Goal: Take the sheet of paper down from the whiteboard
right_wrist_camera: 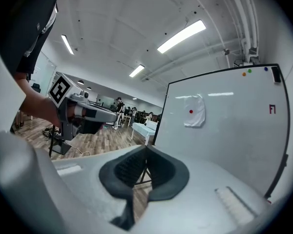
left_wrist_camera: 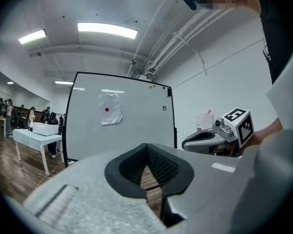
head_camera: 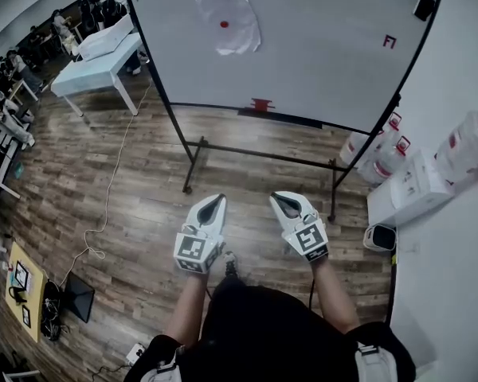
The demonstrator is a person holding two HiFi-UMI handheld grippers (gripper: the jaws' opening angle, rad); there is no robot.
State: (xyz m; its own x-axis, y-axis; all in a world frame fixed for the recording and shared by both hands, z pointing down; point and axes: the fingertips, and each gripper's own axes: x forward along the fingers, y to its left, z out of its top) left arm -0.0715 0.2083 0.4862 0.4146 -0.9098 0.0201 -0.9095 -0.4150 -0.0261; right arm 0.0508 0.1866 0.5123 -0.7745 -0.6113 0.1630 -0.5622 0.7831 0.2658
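The left gripper [head_camera: 212, 205] is held over the wooden floor [head_camera: 135, 181], its fingers pressed together on nothing. Well ahead, the crumpled sheet of paper [head_camera: 229, 22] is pinned to the whiteboard's [head_camera: 327, 62] upper left by 1 red magnet [head_camera: 224, 24]. Beside the left one, the right gripper [head_camera: 284, 204] has its fingers closed and empty too.

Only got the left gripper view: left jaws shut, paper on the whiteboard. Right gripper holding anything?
Observer: No. The right gripper is shut, nothing between its jaws.
Operator: Anything on the board's ledge?
Observer: A small red object sits at the bottom edge of the white whiteboard, below the crumpled white sheet of paper.
Operator: Gap to the board?
Observer: Both grippers are short of its black metal stand; the left gripper touches nothing.
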